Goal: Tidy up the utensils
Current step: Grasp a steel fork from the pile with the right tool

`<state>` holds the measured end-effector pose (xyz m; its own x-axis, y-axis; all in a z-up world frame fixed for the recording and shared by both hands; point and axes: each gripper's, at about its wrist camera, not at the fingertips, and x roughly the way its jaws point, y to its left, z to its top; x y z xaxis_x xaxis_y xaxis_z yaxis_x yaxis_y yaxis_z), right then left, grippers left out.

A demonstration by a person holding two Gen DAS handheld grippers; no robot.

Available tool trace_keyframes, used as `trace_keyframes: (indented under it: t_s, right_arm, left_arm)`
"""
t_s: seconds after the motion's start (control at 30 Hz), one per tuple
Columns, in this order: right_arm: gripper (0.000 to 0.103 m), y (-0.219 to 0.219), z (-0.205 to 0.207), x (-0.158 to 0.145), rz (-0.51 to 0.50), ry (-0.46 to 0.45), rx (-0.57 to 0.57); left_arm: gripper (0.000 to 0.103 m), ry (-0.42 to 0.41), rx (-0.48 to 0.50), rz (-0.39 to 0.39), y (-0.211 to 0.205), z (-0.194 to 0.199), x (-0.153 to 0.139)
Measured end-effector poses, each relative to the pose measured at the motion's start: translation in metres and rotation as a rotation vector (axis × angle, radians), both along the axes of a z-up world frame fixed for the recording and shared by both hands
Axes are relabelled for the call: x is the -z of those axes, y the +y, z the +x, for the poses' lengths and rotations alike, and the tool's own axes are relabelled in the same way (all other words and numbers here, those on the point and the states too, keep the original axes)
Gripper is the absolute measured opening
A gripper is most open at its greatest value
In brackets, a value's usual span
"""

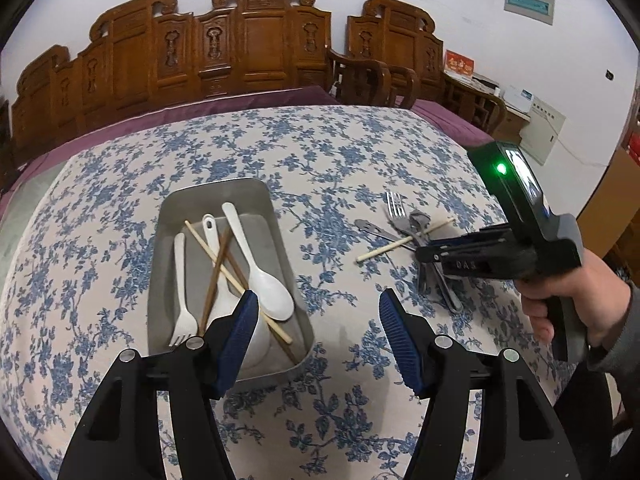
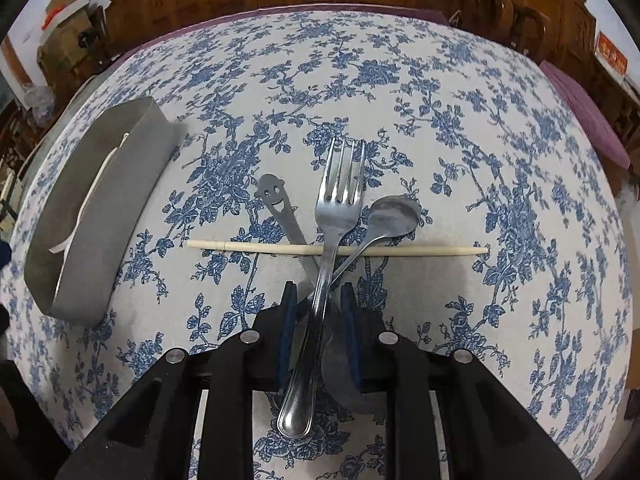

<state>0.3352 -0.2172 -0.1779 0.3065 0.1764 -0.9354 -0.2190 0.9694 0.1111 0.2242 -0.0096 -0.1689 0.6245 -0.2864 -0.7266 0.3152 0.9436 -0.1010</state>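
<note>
Across the metal fork (image 2: pixel 338 208), between right tongs (image 2: pixel 320 300), lies a chopstick (image 2: pixel 400 250).

A steel fork (image 2: pixel 334 216) lies lengthwise between the right jaws, crossing a pale wooden chopstick (image 2: pixel 340 249), a smiley-handled steel utensil (image 2: pixel 280 204) and a steel spoon (image 2: pixel 390 216) just ahead.

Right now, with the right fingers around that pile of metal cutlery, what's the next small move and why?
Probably close the right gripper on the metal fork handle and lift slowly. The fork lies over the chopstick, with a spoon and the smiley-handled utensil crossing beside it, so a fast lift could drag them.
</note>
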Motion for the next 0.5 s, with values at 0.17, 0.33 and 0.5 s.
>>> trace_keyframes:
  t_s: [0.17,0.33,0.5]
  right_arm:
    - [0.010,-0.005,0.000,-0.001,0.044,0.016,0.023]
    - [0.008,-0.005,-0.008,-0.008,0.039,-0.003,0.012]
    - [0.008,-0.013,-0.020,-0.024,0.061,-0.050,0.002]
  left_arm:
    - [0.060,0.004,0.007,0.012,-0.004,-0.002,0.003]
    - [0.060,0.005,0.007,0.019,-0.005,-0.003,0.005]
    - [0.060,-0.003,0.012,0.027,-0.011,-0.007,0.005]
